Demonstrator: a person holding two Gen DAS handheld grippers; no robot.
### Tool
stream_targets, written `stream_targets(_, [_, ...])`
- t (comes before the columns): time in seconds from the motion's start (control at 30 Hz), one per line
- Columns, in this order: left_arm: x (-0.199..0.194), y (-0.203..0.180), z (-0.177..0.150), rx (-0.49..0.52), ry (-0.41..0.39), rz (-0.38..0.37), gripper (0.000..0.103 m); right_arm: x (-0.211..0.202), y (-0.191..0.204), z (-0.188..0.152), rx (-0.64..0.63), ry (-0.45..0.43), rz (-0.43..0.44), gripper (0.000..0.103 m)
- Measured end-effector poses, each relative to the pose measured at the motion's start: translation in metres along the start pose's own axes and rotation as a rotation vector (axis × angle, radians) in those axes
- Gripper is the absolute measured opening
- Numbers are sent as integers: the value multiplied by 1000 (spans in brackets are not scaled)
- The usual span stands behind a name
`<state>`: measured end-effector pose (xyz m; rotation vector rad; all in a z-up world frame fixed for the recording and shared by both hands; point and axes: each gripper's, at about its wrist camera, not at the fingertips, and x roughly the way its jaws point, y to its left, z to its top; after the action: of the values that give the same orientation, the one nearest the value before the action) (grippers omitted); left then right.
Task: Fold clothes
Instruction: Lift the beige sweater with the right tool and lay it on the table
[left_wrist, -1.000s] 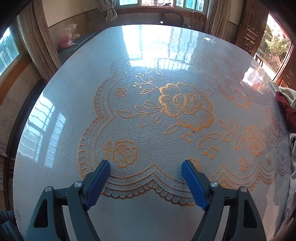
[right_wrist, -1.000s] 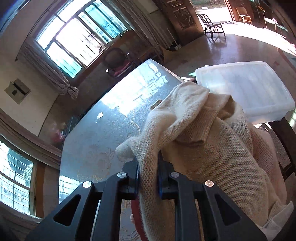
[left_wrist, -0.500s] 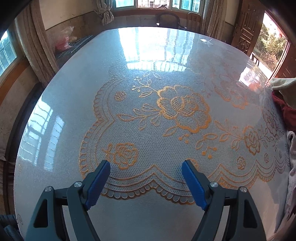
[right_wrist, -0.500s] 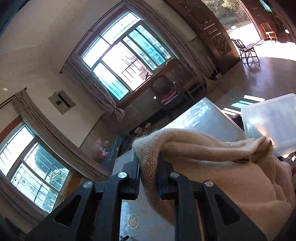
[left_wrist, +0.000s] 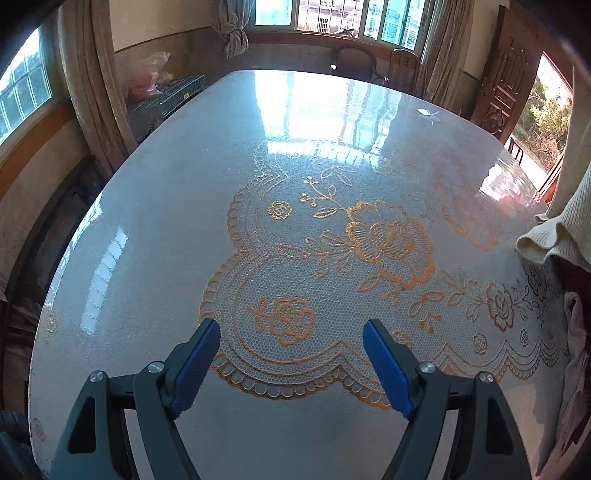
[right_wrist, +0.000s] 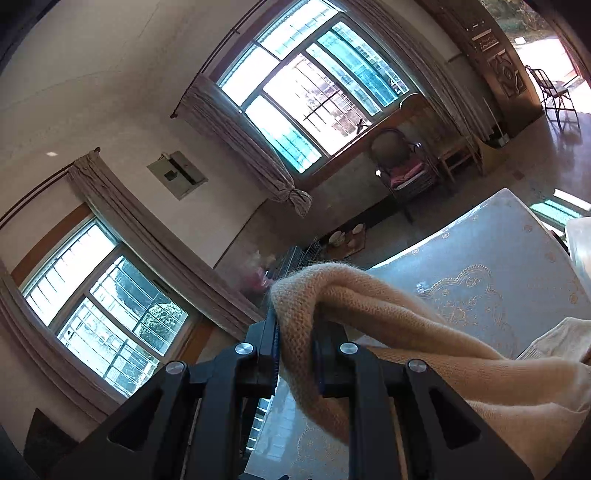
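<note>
Over on the left, the left gripper (left_wrist: 291, 360) hangs above the table (left_wrist: 155, 236) with its blue-padded fingers (left_wrist: 195, 363) spread wide, nothing between them, only the gold rose pattern of the lace-print tablecloth (left_wrist: 388, 240) showing in the gap. The glossy cloth throws back bright window glare across its far half. Behind the table's far left corner sits a red plastic bag (left_wrist: 146, 79) on a wire rack, with curtains hanging beside it.

Moving right in the left wrist view, a ribbed cream hem of the sweater (left_wrist: 554, 236) dangles in at the right edge, hanging above the tablecloth's border. Below it, at the table's right rim, lies a pale pinkish garment (left_wrist: 574, 369), partly cut off by the frame.

Now the right gripper (right_wrist: 297, 343): jaws pinched tight on a thick fold of the beige knit sweater (right_wrist: 424, 332), which loops over the fingertips and streams away to the lower right, lifted up off the table. Whether its far end touches the table cannot be made out. At the far right edge, a translucent plastic storage box (right_wrist: 580, 243) just peeks in.
</note>
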<state>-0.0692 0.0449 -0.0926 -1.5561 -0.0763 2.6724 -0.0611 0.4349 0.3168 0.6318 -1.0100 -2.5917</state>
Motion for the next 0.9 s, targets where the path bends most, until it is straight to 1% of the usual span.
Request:
stream_targets(0.13, [0,19,-7,-36,-12,19,82,48,20,-26,-34,61,91,16])
stream_targets(0.2, [-2,25,-7,-52,-17,30,82,77,27,-48,-45,114,124,16])
stream_targets(0.27, [-17,41,-17,-72,-22,41,82,115,27,-75,-31,172,161,16])
stream_targets(0.3, [-18,44,-16,-84,-24,47,82,134,28,-88,-24,201,180,16])
stream_targets(0.37, [-18,51,-14,-110,-27,60,82,169,27,-116,-30,260,179,16])
stream_targets(0.43, [-18,58,-14,-130,-26,76,82,203,25,-147,-47,327,154,16])
stream_targets(0.53, [-24,71,-20,-159,-27,108,82,244,18,-198,-70,445,127,16])
stream_targets(0.6, [-23,77,-20,-180,-21,125,82,268,19,-234,-96,527,129,16])
stream_targets(0.67, [-29,91,-28,-207,-15,143,82,283,23,-267,-133,605,132,17])
stream_targets(0.73, [-39,107,-39,-234,-9,160,82,292,25,-293,-201,673,91,22])
stream_targets(0.8, [-44,117,-43,-254,2,168,82,295,26,-310,-274,721,36,37])
stream_targets(0.87, [-47,119,-40,-255,-2,173,82,281,25,-308,-345,693,23,37])
stream_targets(0.9, [-50,120,-39,-254,-6,176,82,269,25,-301,-395,655,8,41])
